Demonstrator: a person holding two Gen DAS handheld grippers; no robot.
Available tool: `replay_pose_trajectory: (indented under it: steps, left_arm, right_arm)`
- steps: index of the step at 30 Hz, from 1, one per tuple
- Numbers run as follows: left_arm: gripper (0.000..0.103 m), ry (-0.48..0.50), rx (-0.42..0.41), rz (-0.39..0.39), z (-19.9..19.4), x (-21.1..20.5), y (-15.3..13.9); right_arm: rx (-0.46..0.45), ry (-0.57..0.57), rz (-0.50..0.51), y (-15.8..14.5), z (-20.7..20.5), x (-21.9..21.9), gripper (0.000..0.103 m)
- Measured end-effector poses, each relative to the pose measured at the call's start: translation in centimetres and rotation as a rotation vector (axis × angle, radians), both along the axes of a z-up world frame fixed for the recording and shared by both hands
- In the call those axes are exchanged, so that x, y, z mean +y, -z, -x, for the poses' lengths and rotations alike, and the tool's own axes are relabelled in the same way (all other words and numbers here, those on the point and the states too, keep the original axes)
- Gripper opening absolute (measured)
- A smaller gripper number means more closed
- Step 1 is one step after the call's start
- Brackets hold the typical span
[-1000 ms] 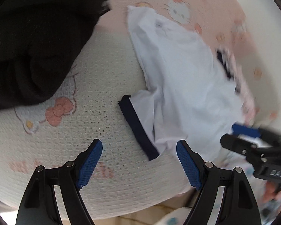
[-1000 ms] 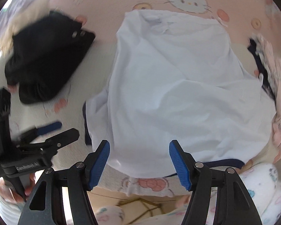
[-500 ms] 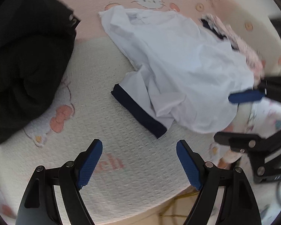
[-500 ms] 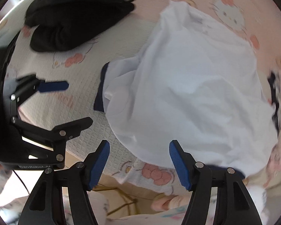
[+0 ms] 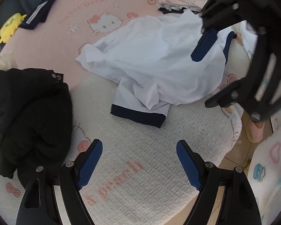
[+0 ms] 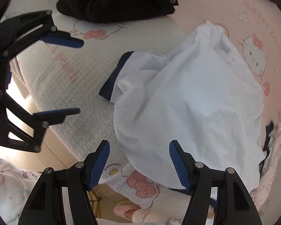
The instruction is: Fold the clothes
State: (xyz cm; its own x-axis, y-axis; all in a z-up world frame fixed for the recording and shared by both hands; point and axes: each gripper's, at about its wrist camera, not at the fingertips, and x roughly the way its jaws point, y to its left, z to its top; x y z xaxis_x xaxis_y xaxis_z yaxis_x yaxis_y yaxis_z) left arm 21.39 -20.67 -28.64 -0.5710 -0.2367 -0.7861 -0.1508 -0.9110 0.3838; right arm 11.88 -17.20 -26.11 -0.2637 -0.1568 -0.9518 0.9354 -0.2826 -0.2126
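A crumpled white shirt point(image 5: 155, 61) with navy sleeve cuffs point(image 5: 138, 117) lies on the bed, half on the pink sheet, half on the white waffle blanket point(image 5: 140, 159). My left gripper point(image 5: 139, 159) hangs open over the bare blanket, below the near cuff, nothing between its fingers. In the right wrist view the same shirt point(image 6: 189, 101) fills the centre right. My right gripper point(image 6: 139, 161) stands open above the shirt's near edge at the bed's rim. Each gripper shows in the other's view: the right gripper point(image 5: 213, 71) at the right, the left gripper point(image 6: 69, 76) at the left.
A black garment point(image 5: 28, 116) lies heaped left of the shirt, also the black garment point(image 6: 118, 1) at the top. A folded navy piece point(image 5: 39, 11), a yellow toy point(image 5: 10, 26) and a small pile of clothes point(image 5: 179, 3) sit farther back. The bed edge and floor point(image 6: 52, 155) are close below.
Both views have rolled and shifted. The left gripper has drawn back from the cuff, with more blanket and the black garment in view. The right gripper now sits nearer the shirt's front edge.
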Motion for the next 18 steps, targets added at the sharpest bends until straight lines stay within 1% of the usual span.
replay_pose_trajectory:
  steps: [4, 5, 6, 7, 8, 9, 10, 11, 14, 18]
  left_arm:
    - [0.081, -0.003, 0.053, 0.013, 0.2, -0.5, -0.4]
    - [0.081, -0.004, 0.063, 0.021, 0.3, -0.4, -0.3]
    - [0.081, -0.002, 0.064, 0.030, 0.7, -0.3, -0.2]
    - [0.081, 0.001, 0.065, 0.040, 1.0, -0.2, -0.1]
    - [0.081, 0.014, 0.068, 0.051, 1.2, 0.1, 0.0]
    - [0.081, 0.027, 0.072, 0.062, 1.5, 0.4, 0.1]
    - [0.081, 0.040, 0.075, 0.074, 1.8, 0.7, 0.2]
    - [0.081, 0.059, 0.074, 0.078, 2.0, 1.0, 0.3]
    - [0.081, 0.118, 0.074, 0.104, 2.6, 2.0, 0.9]
    - [0.081, 0.161, 0.062, 0.176, 4.0, 2.8, 2.4]
  right_arm:
    - [0.087, -0.059, -0.085, 1.7, 0.0, -0.6, 0.065]
    - [0.103, -0.068, -0.102, 2.1, 0.1, -0.7, 0.063]
    - [0.083, -0.070, -0.091, 2.0, 0.2, -0.7, 0.042]
    - [0.050, -0.069, -0.068, 1.8, 0.3, -0.6, 0.029]
    - [0.060, -0.054, -0.063, 1.5, 0.5, -0.5, 0.016]
    - [0.085, -0.033, -0.064, 1.3, 0.8, -0.4, 0.015]
    - [0.084, -0.009, -0.062, 1.2, 1.1, -0.3, 0.015]
    - [0.054, 0.017, -0.044, 1.0, 1.6, 0.0, 0.013]
    - [-0.057, 0.089, 0.027, 0.3, 3.3, 0.8, 0.012]
    - [-0.166, 0.186, 0.104, -0.2, 5.3, 2.0, 0.012]
